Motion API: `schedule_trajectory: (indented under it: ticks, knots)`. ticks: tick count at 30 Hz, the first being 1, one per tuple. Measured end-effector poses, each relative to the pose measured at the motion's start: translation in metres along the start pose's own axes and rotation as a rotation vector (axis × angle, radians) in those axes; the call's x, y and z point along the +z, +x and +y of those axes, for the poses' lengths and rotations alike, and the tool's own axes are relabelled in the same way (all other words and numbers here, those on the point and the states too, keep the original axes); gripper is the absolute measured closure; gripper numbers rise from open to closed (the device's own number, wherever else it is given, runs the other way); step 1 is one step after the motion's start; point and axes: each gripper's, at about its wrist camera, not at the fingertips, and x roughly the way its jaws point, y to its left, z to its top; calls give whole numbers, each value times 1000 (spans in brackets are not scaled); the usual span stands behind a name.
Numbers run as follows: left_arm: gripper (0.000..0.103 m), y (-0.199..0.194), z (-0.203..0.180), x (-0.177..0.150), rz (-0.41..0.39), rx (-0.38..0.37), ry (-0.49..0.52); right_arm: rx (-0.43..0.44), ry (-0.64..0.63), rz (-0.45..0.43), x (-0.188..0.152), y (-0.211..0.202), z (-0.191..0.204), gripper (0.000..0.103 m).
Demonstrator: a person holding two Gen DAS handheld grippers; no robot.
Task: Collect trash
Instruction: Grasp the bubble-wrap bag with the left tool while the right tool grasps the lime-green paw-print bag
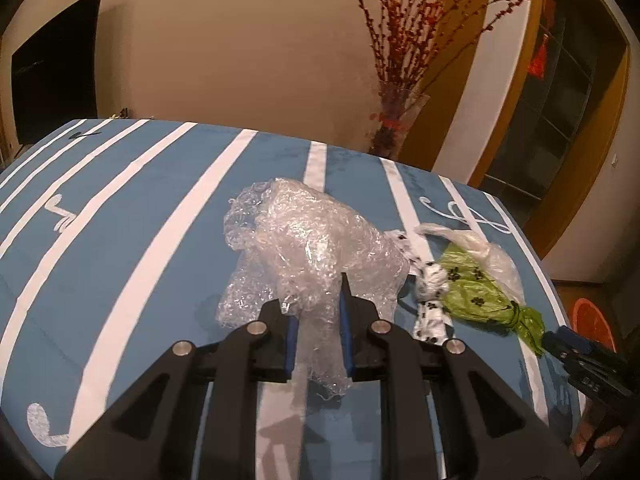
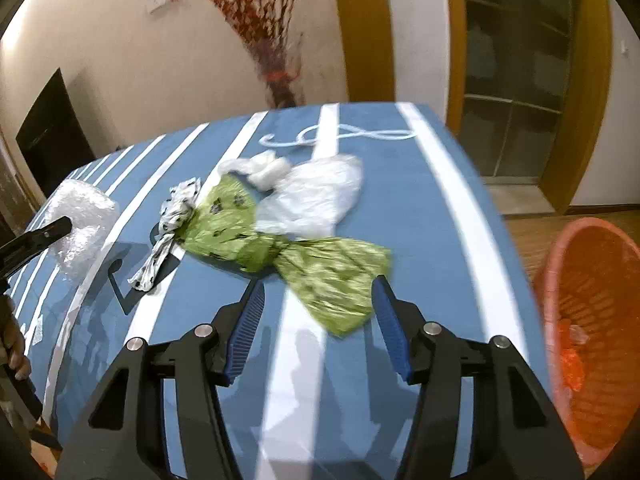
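A crumpled wad of clear bubble wrap (image 1: 312, 232) sits between the blue pads of my left gripper (image 1: 314, 296), which is shut on its near end; in the right wrist view the bubble wrap (image 2: 84, 220) shows at the far left. A knotted green bag (image 2: 232, 224) with black paw prints lies mid-table, its loose tail between the spread fingers of my right gripper (image 2: 318, 284), which is open. A white plastic bag (image 2: 316, 196) lies just behind the green one, and a black-and-white patterned bag (image 2: 176, 216) lies to its left.
The blue cloth with white stripes covers the table (image 2: 440, 220). An orange mesh basket (image 2: 592, 288) stands on the floor past the table's right edge, with some scraps inside. A glass vase of red branches (image 1: 396, 120) stands behind the table's far edge.
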Motion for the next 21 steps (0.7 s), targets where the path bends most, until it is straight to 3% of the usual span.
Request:
schedule_trajectory:
  ticks: [12, 17, 21]
  knots:
    - [84, 0, 13, -2, 8, -10, -11, 24, -79, 69, 20, 42, 39, 48]
    - [84, 3, 11, -4, 16, -18, -10, 14, -92, 86, 19, 43, 39, 79]
    - [84, 3, 7, -6, 21, -24, -8, 35, -65, 86, 13, 34, 28, 89]
